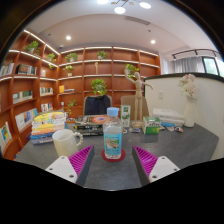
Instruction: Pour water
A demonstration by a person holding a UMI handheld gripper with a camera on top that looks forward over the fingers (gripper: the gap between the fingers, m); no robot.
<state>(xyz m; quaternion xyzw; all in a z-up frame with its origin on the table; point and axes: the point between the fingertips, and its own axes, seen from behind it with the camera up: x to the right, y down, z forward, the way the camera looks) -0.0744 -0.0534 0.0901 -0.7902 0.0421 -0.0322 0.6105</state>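
A clear plastic water bottle [113, 135] with a blue cap and a pale label stands upright on a red coaster on the dark grey table [110, 172], just ahead of my fingers and between their lines. A white mug [65, 142] stands to its left, beyond the left finger. My gripper [112, 160] is open, its magenta pads [81, 159] wide apart, with a clear gap to the bottle on either side.
Stacked books [47, 126] lie at the table's far left. More books and small items [93, 123] sit behind the bottle, and a white vase with flowers [189, 106] stands far right. Wooden shelves [95, 75] line the back wall.
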